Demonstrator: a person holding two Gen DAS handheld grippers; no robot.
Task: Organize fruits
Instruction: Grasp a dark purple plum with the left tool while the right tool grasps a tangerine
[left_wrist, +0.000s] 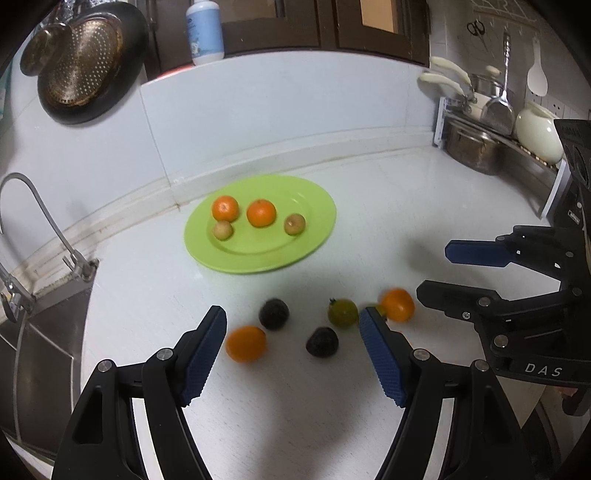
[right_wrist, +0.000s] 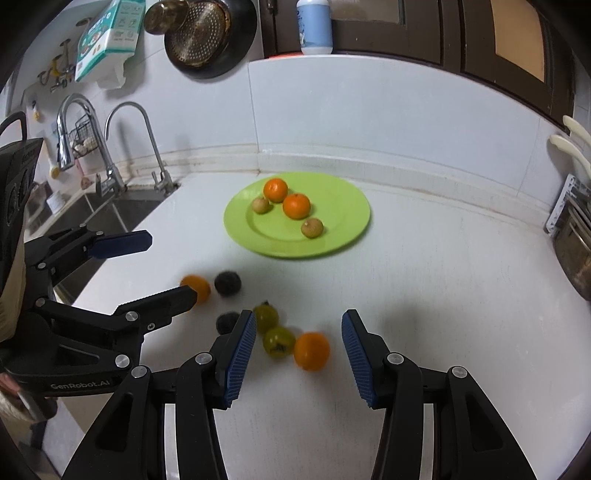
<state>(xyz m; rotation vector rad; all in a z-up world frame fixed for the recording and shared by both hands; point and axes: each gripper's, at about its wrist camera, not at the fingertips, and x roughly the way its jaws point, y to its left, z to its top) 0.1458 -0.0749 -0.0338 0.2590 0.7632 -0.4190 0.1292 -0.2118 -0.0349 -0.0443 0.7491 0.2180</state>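
Observation:
A green plate (left_wrist: 258, 254) (right_wrist: 340, 214) at the back of the white counter holds two oranges (left_wrist: 261, 212) (right_wrist: 296, 205) and two small brown fruits (left_wrist: 294, 223) (right_wrist: 312, 228). Loose fruit lies nearer: two oranges (left_wrist: 245, 343) (right_wrist: 311, 350), two dark fruits (left_wrist: 322, 341) (right_wrist: 228, 282) and green fruits (left_wrist: 342, 312) (right_wrist: 279, 341). My left gripper (left_wrist: 293, 325) (right_wrist: 170, 266) hovers open over the left orange and the dark fruits, touching none. My right gripper (right_wrist: 299, 321) (left_wrist: 436, 271) is open above the right orange and a green fruit, holding nothing.
A sink (right_wrist: 107, 210) with faucets (right_wrist: 129, 144) lies left of the counter. A perforated pan (left_wrist: 85, 62) hangs on the wall. A dish rack with pots (left_wrist: 476, 147) stands at the right. A bottle (right_wrist: 314, 26) sits on the back ledge.

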